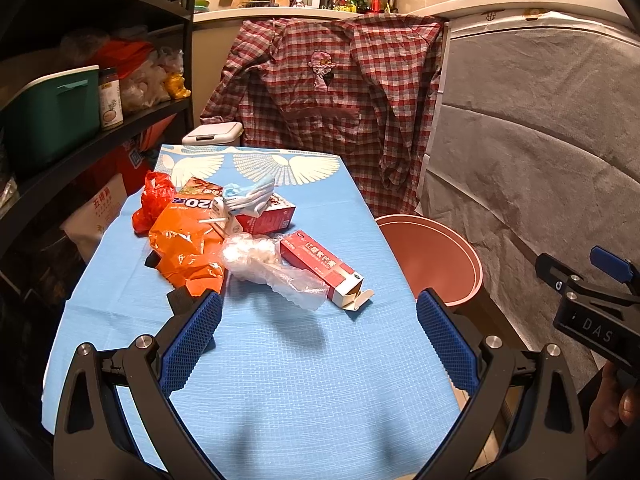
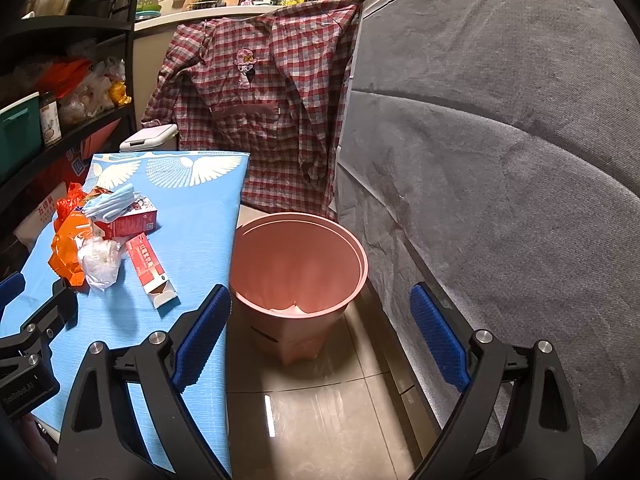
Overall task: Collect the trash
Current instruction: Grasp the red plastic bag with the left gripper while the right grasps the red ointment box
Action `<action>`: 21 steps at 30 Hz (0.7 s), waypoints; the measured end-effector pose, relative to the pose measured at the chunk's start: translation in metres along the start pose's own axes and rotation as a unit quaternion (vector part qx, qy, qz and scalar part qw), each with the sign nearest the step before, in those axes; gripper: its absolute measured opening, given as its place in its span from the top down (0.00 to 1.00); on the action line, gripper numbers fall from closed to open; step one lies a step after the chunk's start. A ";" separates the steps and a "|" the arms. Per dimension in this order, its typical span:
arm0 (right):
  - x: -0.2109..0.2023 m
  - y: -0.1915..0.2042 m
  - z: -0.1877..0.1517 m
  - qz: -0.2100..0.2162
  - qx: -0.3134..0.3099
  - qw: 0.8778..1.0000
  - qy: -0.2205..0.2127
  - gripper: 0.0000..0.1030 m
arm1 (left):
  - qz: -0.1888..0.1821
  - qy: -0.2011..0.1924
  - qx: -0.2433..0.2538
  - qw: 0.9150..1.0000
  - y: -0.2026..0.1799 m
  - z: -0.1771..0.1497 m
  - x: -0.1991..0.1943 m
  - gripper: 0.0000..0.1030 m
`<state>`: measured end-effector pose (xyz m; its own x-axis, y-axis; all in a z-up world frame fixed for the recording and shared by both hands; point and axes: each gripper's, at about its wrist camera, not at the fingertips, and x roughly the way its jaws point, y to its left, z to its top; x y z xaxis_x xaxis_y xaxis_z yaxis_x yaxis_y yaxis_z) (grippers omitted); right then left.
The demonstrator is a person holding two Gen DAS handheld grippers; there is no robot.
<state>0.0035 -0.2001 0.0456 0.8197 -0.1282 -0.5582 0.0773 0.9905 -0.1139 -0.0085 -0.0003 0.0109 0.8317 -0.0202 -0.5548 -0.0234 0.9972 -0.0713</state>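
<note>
Trash lies in a pile on the blue-covered table (image 1: 280, 360): an orange snack bag (image 1: 186, 246), a red plastic bag (image 1: 154, 200), a clear plastic bag (image 1: 264, 266), a long red carton (image 1: 326, 270), a red box (image 1: 266, 216) with a blue face mask (image 1: 250, 196) on it. The pile also shows in the right wrist view, with the long carton (image 2: 150, 268) nearest. A pink bin (image 2: 298, 272) stands on the floor right of the table. My left gripper (image 1: 318, 320) is open and empty, just short of the pile. My right gripper (image 2: 320, 320) is open and empty above the bin.
A plaid shirt (image 1: 336, 100) hangs behind the table. Black shelves (image 1: 80, 120) with boxes and bags stand to the left. A grey-covered appliance (image 2: 500, 160) fills the right. A white lidded bin (image 1: 212, 134) stands behind the table. The floor (image 2: 320, 412) is tiled.
</note>
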 end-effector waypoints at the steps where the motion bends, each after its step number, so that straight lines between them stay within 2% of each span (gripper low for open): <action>1: 0.000 0.000 0.000 0.000 0.000 1.000 0.000 0.15 | 0.001 -0.001 0.002 1.000 0.000 0.000 0.000 0.08; 3: -0.001 0.002 0.000 0.002 0.003 1.000 0.001 0.16 | 0.001 -0.003 0.002 1.000 0.003 0.001 -0.001 0.08; 8: -0.005 0.009 0.004 0.009 0.001 1.000 -0.005 0.27 | -0.003 -0.006 -0.002 1.000 0.013 0.007 -0.009 0.22; 10: -0.006 0.013 0.009 0.020 -0.001 1.000 -0.007 0.33 | -0.004 -0.005 -0.001 1.000 0.019 0.013 -0.013 0.33; 11: -0.007 0.017 0.012 0.029 -0.003 1.000 -0.009 0.39 | -0.002 -0.006 0.001 1.000 0.022 0.016 -0.015 0.36; 13: -0.008 0.022 0.019 0.042 -0.006 0.999 -0.014 0.51 | -0.007 -0.007 0.002 1.000 0.029 0.026 -0.018 0.49; 14: -0.010 0.025 0.024 0.051 -0.007 0.998 -0.019 0.56 | -0.010 -0.008 0.003 1.000 0.032 0.032 -0.019 0.52; 16: -0.013 0.033 0.034 0.065 -0.016 0.997 -0.035 0.61 | -0.012 -0.013 0.008 1.000 0.042 0.047 -0.022 0.62; 21: -0.014 0.053 0.064 0.106 -0.030 0.992 -0.060 0.68 | -0.005 -0.033 0.011 0.999 0.073 0.089 -0.025 0.74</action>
<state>0.0325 -0.1426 0.0998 0.8756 0.0935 -0.4738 -0.1351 0.9893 -0.0544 0.0185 0.0796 0.0927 0.8669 -0.0254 -0.4978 -0.0040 0.9983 -0.0580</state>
